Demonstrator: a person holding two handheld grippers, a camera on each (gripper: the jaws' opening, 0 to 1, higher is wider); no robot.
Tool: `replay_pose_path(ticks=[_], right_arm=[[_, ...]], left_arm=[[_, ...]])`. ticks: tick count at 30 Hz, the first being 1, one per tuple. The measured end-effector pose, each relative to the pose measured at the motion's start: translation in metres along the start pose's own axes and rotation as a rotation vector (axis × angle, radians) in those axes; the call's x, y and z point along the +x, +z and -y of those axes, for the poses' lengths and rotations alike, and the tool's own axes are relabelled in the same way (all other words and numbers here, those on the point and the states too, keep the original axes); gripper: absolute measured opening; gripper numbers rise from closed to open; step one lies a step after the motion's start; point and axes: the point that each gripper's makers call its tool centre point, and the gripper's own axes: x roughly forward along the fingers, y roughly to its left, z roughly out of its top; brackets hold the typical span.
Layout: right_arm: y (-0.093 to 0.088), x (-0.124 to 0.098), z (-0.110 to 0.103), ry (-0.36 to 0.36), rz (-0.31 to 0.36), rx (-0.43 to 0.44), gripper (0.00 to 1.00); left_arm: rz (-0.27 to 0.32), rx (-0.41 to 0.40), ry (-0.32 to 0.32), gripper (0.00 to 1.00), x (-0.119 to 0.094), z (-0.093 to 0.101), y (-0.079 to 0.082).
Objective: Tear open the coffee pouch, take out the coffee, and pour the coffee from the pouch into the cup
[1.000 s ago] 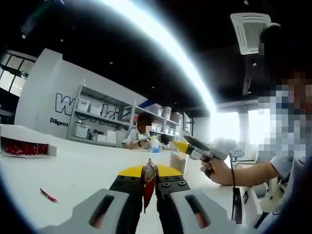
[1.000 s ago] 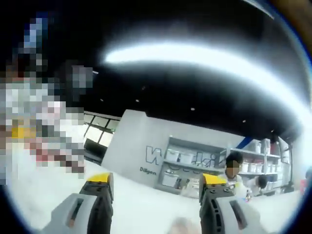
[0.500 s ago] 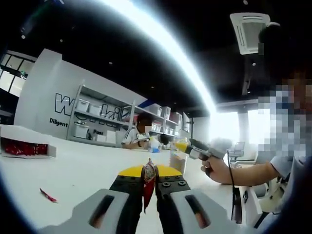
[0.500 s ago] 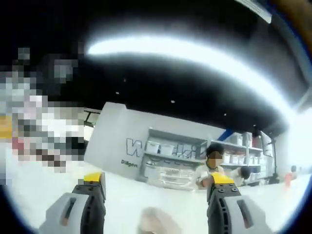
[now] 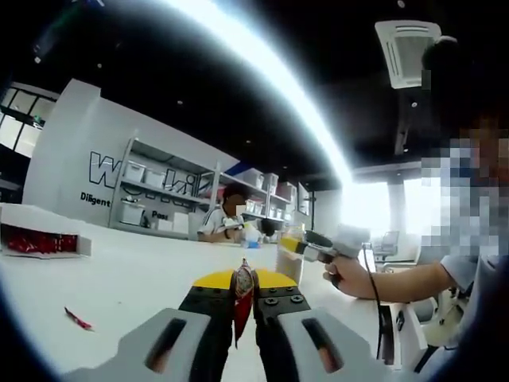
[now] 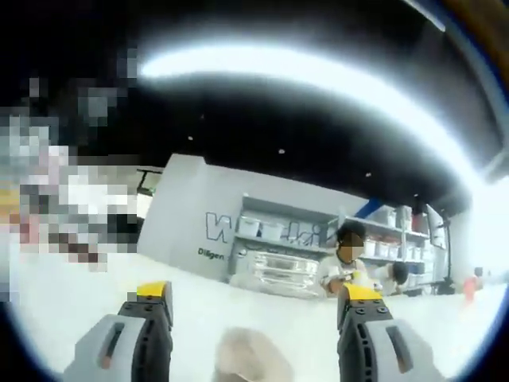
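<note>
Left claw [image 5: 243, 306], at six o'clock in the left gripper view, is pressed together on the coffee pouch [image 5: 242, 296], a thin red sachet standing upright between the jaws with its crimped top poking up; I judge it is held so that the sealed edge stays free to be torn. At nine o'clock on the white bench [image 5: 127, 270] sits a white box [image 5: 40, 231] of more red sachets, and at about eight o'clock a small red scrap [image 5: 78, 320] lies loose. At three o'clock the person's hand [image 5: 350, 276] holds the right claw [image 5: 298, 243] near a clear cup [image 5: 289, 261], probably waiting for the pour. In the right gripper view, its jaws stand spread wide, gripping nothing, and a pale round rim, likely the cup [image 6: 242, 358], sits between them at six o'clock. Shelves [image 6: 282, 255] stand behind at twelve.
</note>
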Motion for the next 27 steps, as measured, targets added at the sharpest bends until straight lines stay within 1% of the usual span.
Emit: replay_pose_path(ticks=[3, 6, 8, 12, 13, 15, 22, 25, 27], right_arm=[[-0.006, 0.002, 0.003, -0.001, -0.015, 0.026, 0.84], [-0.021, 0.005, 0.006, -0.003, -0.067, 0.072, 0.82], [-0.028, 0.008, 0.008, -0.003, -0.087, 0.090, 0.82], [-0.035, 0.012, 0.010, 0.003, -0.103, 0.082, 0.81], [-0.037, 0.013, 0.007, 0.020, -0.111, 0.100, 0.81], [-0.046, 0.014, 0.007, 0.021, -0.144, 0.122, 0.80], [-0.049, 0.017, 0.001, 0.047, -0.153, 0.119, 0.77], [-0.049, 0.016, 0.002, 0.048, -0.150, 0.123, 0.74], [-0.051, 0.017, 0.002, 0.048, -0.160, 0.123, 0.74]], left_arm=[[-0.001, -0.001, 0.000, 0.11, 0.000, 0.000, 0.000], [-0.003, -0.001, -0.001, 0.11, 0.001, -0.001, 0.000], [-0.003, -0.001, -0.001, 0.11, 0.001, -0.001, 0.000], [-0.004, -0.001, -0.002, 0.11, 0.001, -0.001, -0.001], [-0.004, -0.001, -0.002, 0.11, 0.001, -0.001, -0.001], [-0.004, -0.002, -0.002, 0.11, 0.001, -0.001, -0.001], [-0.004, -0.001, -0.004, 0.11, 0.000, 0.000, -0.001], [-0.004, -0.001, -0.005, 0.11, 0.000, 0.000, 0.000], [-0.004, -0.001, -0.006, 0.11, 0.000, 0.000, 0.000]])
